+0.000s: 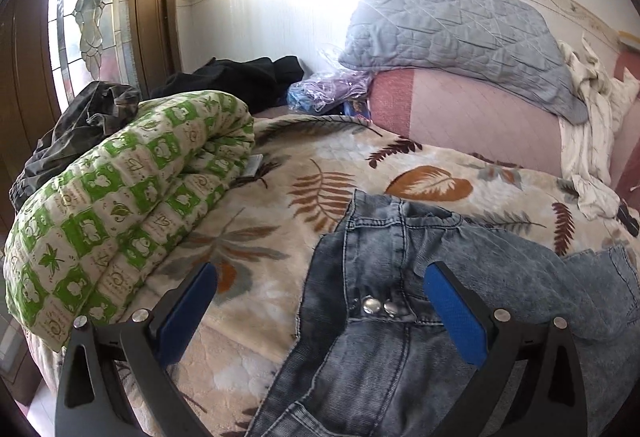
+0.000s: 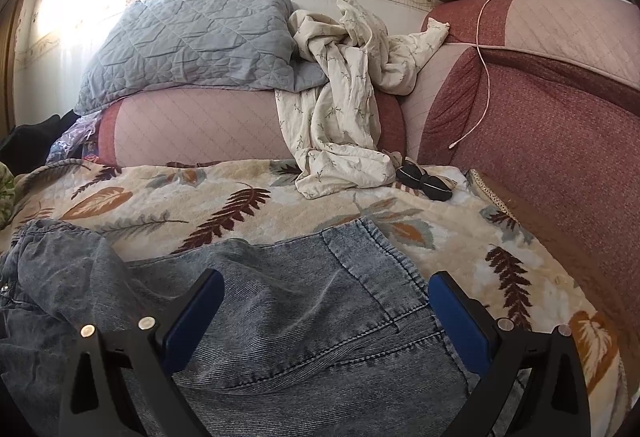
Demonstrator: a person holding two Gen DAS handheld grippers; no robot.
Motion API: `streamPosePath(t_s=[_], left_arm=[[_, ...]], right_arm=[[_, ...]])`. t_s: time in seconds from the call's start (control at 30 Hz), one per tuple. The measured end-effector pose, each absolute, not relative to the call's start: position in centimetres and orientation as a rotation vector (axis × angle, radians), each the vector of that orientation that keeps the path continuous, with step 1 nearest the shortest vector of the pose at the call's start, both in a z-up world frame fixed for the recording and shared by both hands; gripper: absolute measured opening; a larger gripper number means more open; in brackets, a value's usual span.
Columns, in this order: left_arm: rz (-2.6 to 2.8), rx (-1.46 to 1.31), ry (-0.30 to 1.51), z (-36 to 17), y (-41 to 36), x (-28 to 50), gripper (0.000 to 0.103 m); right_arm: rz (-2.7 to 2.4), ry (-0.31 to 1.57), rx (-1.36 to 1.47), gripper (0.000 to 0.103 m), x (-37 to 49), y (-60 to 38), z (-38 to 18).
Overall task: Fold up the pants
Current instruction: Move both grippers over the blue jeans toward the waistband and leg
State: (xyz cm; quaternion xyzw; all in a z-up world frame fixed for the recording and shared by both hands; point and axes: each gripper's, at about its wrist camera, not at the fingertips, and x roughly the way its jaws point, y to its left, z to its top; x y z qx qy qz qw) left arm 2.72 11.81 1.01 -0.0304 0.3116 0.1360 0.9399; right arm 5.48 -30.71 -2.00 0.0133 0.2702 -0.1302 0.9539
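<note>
Your left gripper (image 1: 320, 301) and right gripper (image 2: 326, 311) gape wide, empty, over rumpled grey-blue acid-washed denim pants (image 2: 288, 317) on plush leaf-print blanket (image 2: 248, 205).

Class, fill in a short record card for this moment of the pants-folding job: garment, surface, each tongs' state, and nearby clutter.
garment: jeans, spread unfolded, snaps visible
surface: leaf-print blanket
left tongs: open, over the waistband
right tongs: open, over the denim
clutter: green quilt, grey pillow, cream sheet

The faded blue-grey denim pants (image 1: 384, 349) lie rumpled on the bed. Two metal snap buttons (image 1: 380, 307) face up. The waistband is creased.
</note>
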Motion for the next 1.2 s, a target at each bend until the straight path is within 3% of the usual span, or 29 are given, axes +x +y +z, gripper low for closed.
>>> streamPosePath(t_s=[1.2], left_arm=[[0.189,0.038,0.671,-0.6,7.8,3.0,0.103]], right_arm=[[-0.255,0.573,0.024,0.103,5.7,-30.4,-2.4]])
